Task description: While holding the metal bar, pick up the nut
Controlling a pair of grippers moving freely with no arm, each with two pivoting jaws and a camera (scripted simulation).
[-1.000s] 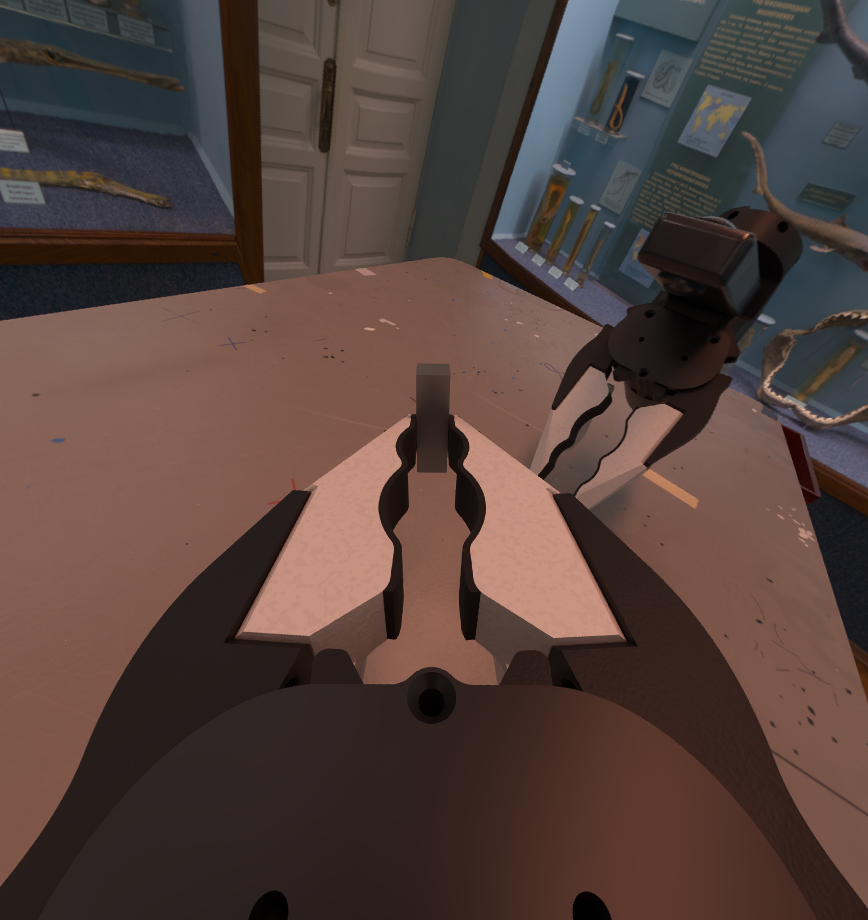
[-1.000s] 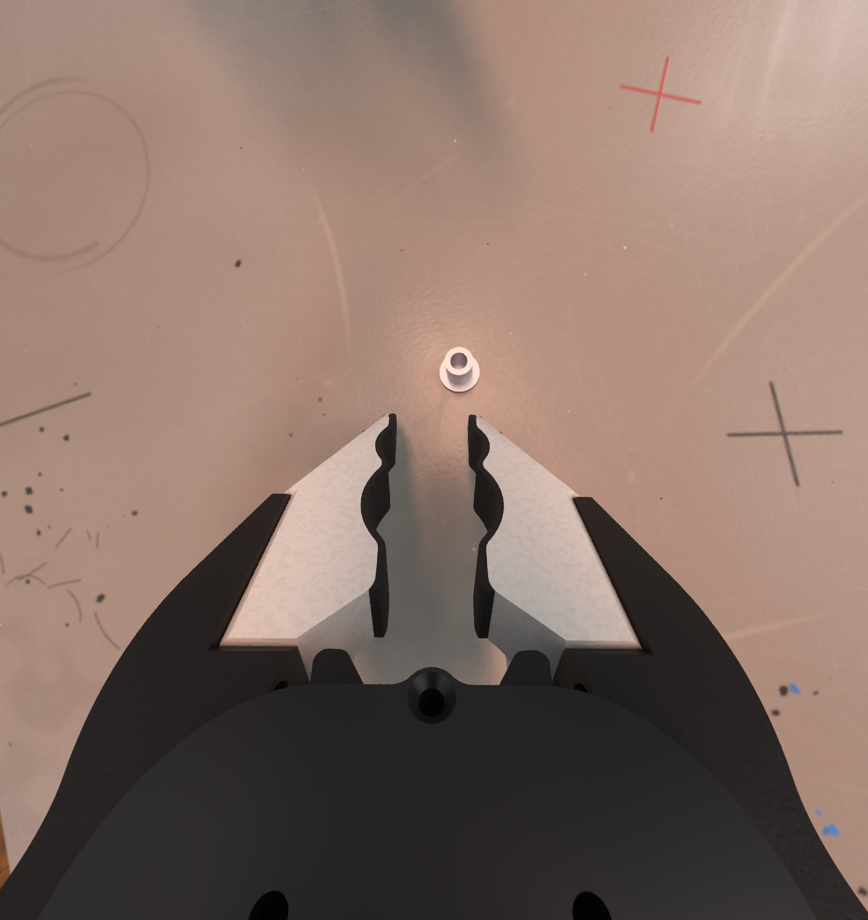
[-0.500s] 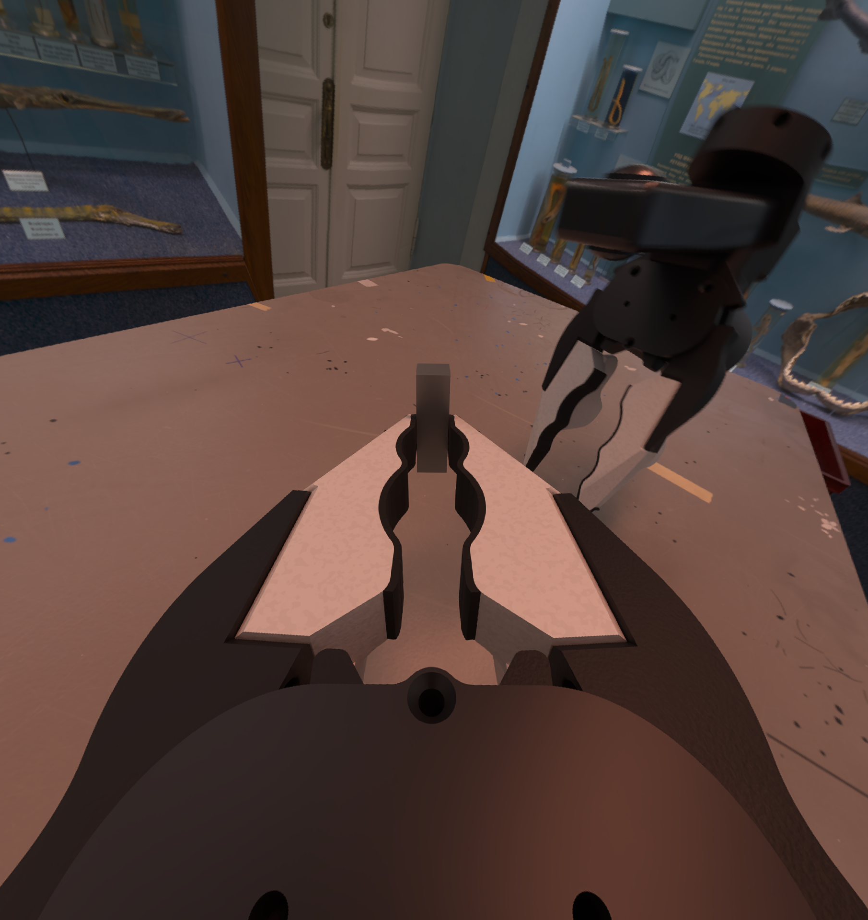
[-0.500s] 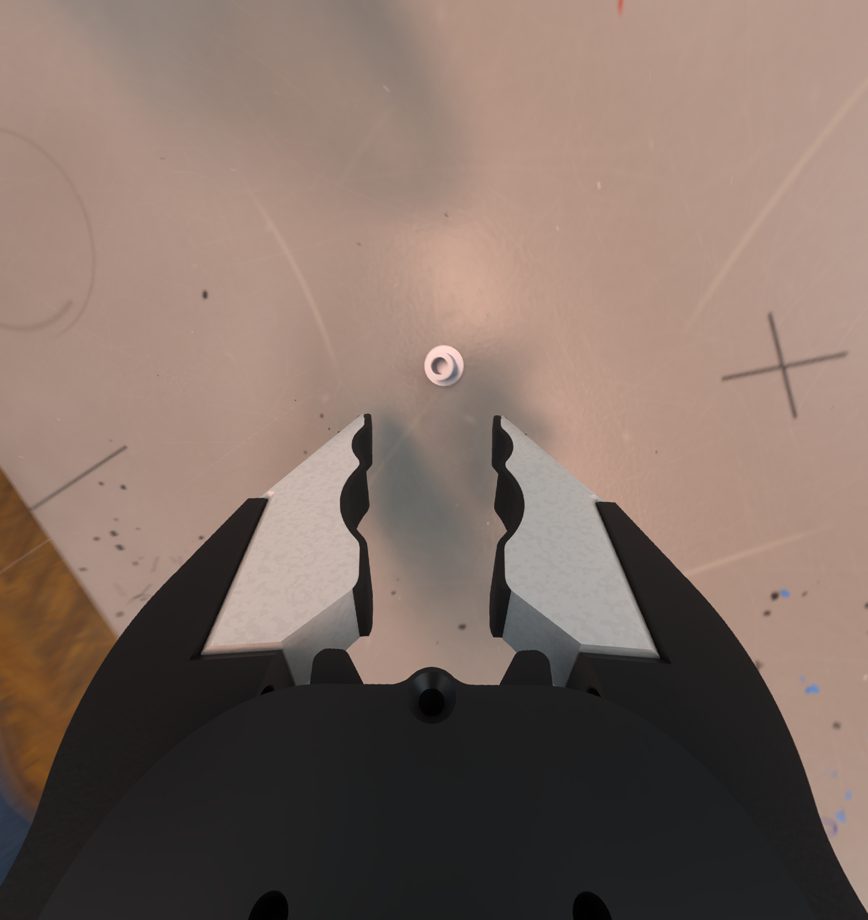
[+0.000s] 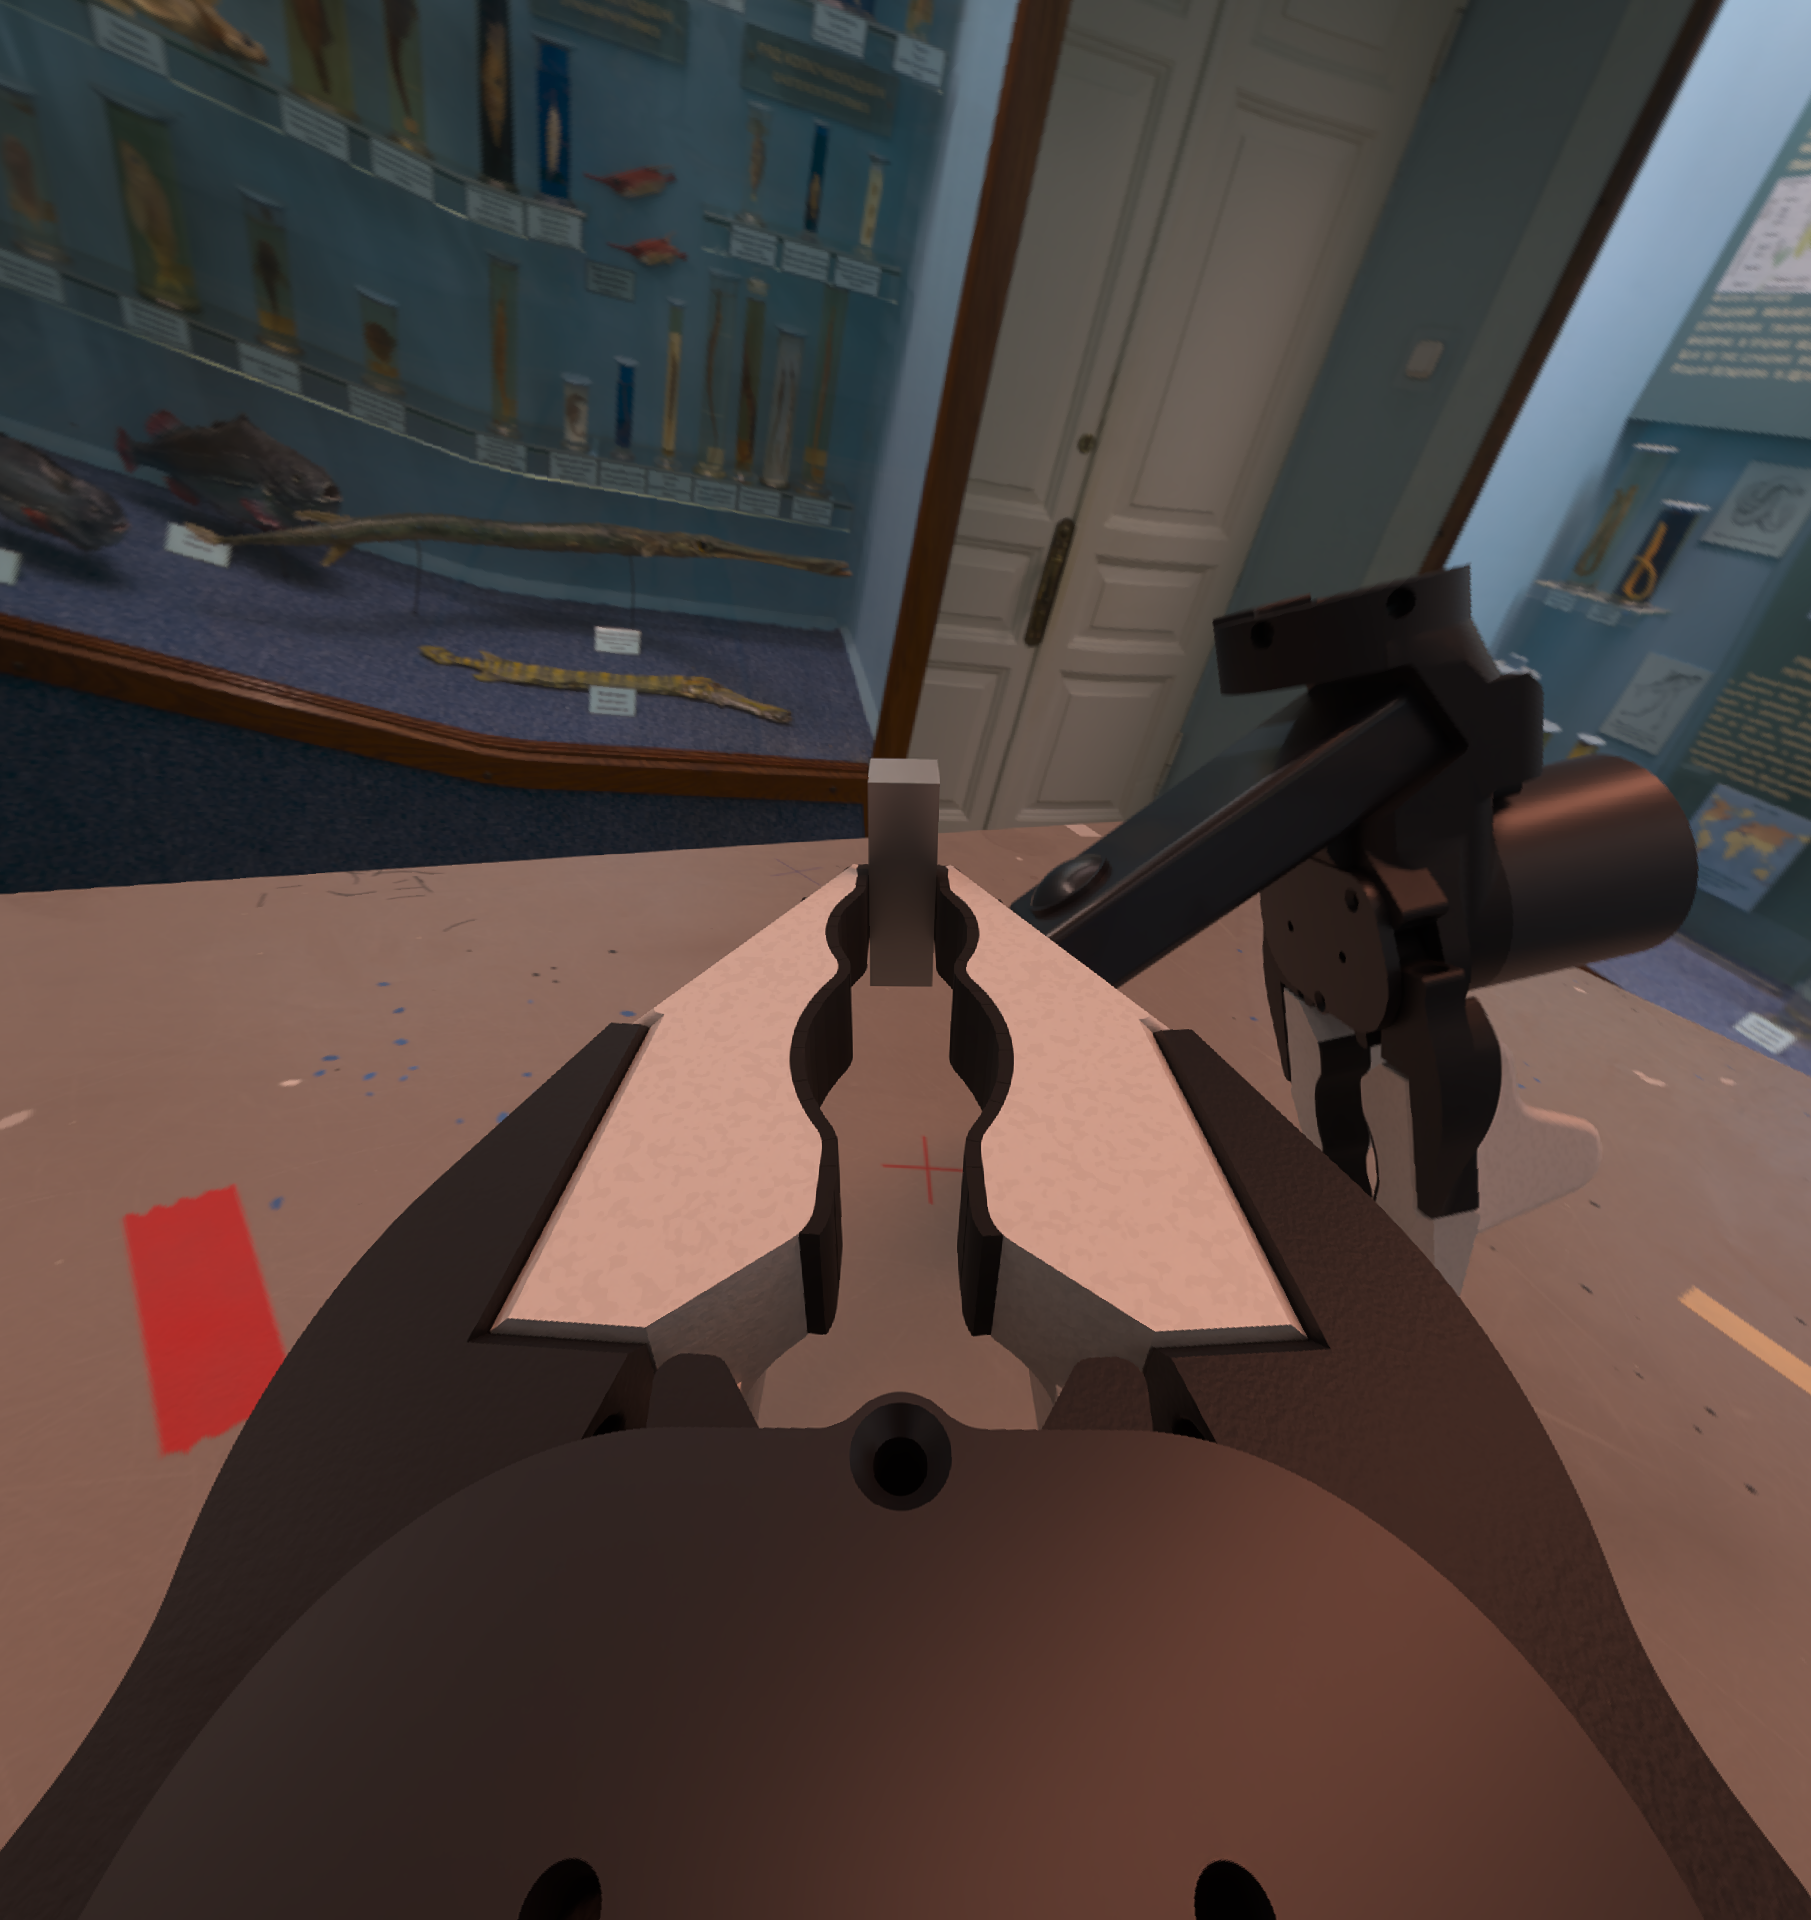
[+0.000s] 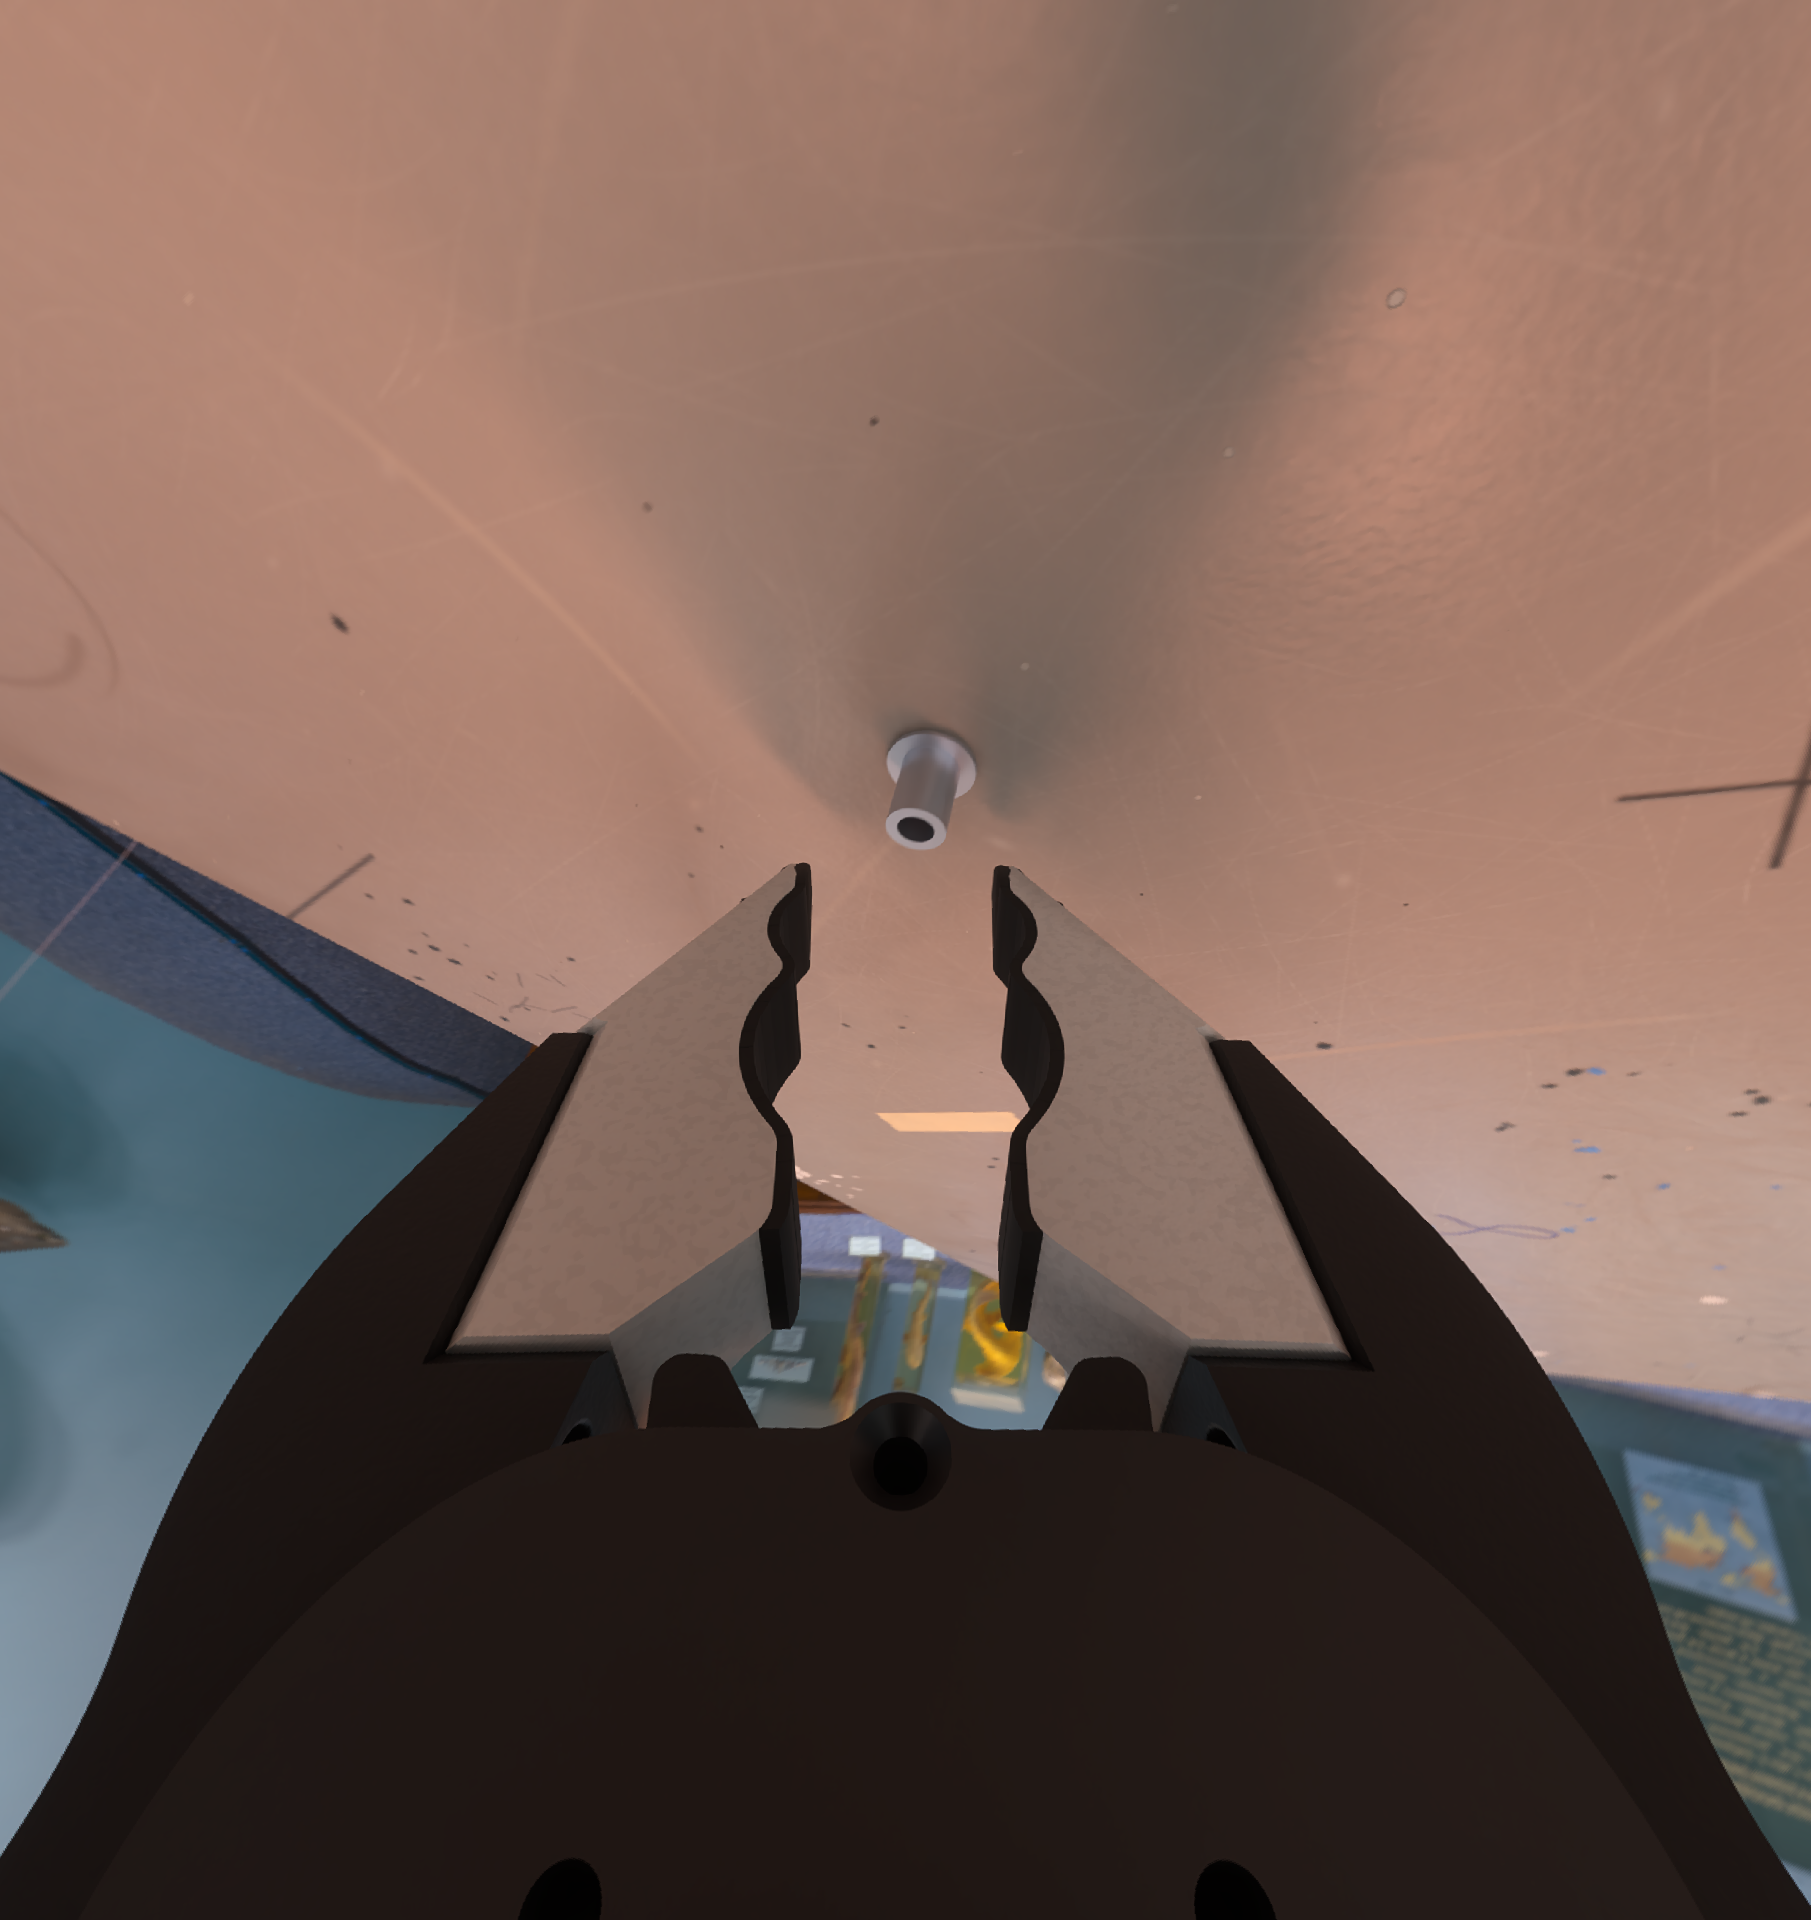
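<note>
My left gripper (image 5: 901, 894) is shut on a grey metal bar (image 5: 902, 873) that stands upright between its fingertips. My right gripper (image 6: 899, 883) is open and empty. A small silver flanged nut (image 6: 924, 788) stands on the brown table (image 6: 1296, 520), just beyond the right fingertips and slightly right of the middle of the gap. In the left wrist view the right gripper (image 5: 1389, 1164) shows to the right, pointing down at the table; the nut is not visible there.
The table edge (image 6: 444, 1081) runs close by on the left of the right gripper. A red tape patch (image 5: 200, 1314) and an orange tape strip (image 5: 1774, 1361) lie on the table. Display cases and a white door (image 5: 1119, 499) stand behind.
The left gripper has swung and risen with the bar still in it. The right gripper has tilted, and its jaws stand closer together than half a second ago; the nut now shows side-on.
</note>
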